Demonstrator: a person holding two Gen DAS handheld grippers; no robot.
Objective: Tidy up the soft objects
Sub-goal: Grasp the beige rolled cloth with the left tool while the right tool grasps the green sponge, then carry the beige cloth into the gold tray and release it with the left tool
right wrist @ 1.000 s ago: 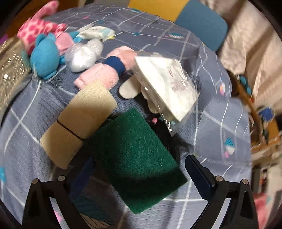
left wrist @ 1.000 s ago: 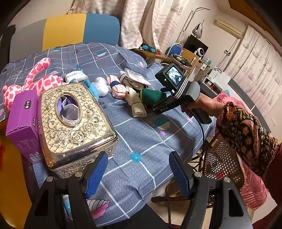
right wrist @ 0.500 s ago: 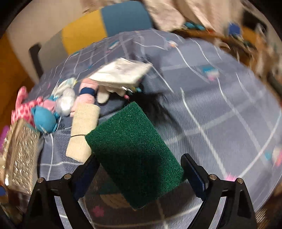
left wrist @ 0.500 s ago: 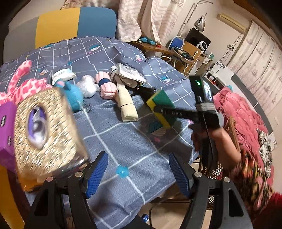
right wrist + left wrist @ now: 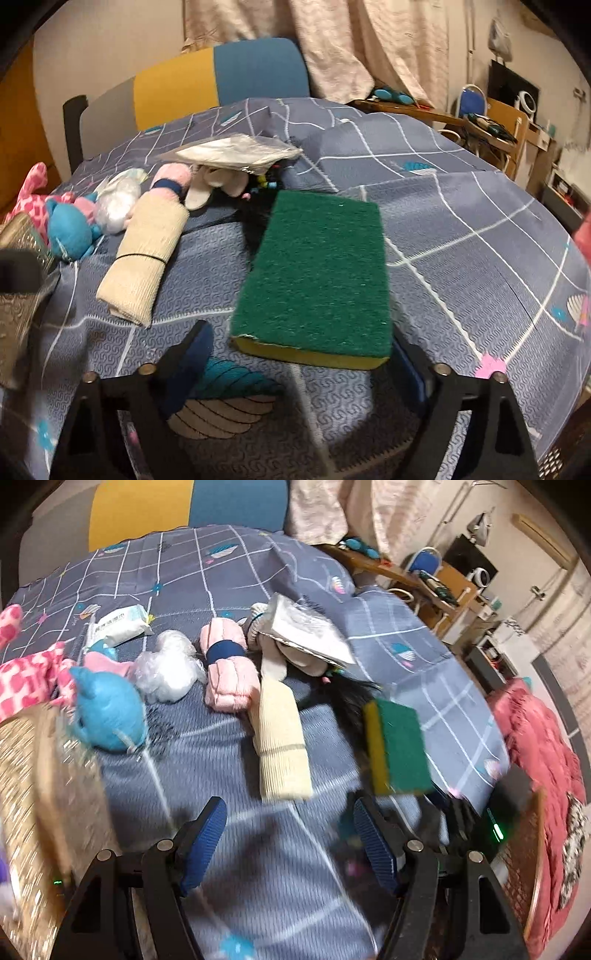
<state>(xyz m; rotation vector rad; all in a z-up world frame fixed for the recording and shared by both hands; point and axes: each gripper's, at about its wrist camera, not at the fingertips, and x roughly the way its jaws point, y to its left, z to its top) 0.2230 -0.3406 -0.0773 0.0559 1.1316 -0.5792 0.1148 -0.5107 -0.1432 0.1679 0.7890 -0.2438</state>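
Observation:
A green and yellow sponge (image 5: 317, 277) sits between my right gripper's (image 5: 303, 365) fingers, lifted above the blue-grey cloth; it also shows in the left wrist view (image 5: 399, 749). My left gripper (image 5: 291, 834) is open and empty over the cloth. A cream rolled cloth (image 5: 280, 746), a pink roll with a blue band (image 5: 229, 672), a blue plush (image 5: 107, 709), a clear plastic wad (image 5: 166, 668) and a white packet (image 5: 306, 627) lie in a cluster beyond it.
A gold ornate box (image 5: 33, 794) stands at the left. A pink spotted plush (image 5: 22, 679) and a wipes pack (image 5: 118, 624) lie at the far left. A red blanket (image 5: 535, 738) hangs off the right edge.
My right gripper has carried the sponge nearer and lower, toward the table's front. My left gripper has swung right, pushing the gold box to the frame's left edge.

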